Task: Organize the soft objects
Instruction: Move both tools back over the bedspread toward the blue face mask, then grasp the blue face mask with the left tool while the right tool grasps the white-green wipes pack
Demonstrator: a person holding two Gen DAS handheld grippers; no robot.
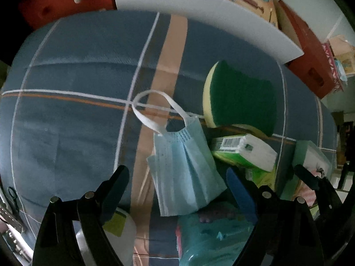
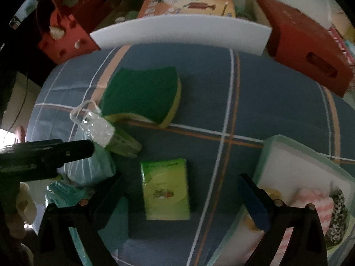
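Both your grippers open and empty over the plaid blue sheet (image 1: 77, 71).
Landmark: green-and-yellow sponge (image 1: 240, 95). Left gripper (image 1: 177, 181) jaws wide, nothing held; blue face mask (image 1: 184, 170) lies between them, just below the sponge, unpinched. Right gripper (image 2: 179, 190) also spread, nothing gripped; green tissue pack (image 2: 166, 190) sits between its fingers, below the sponge. Clear bin (image 2: 310, 166) lies lower right of the sponge.
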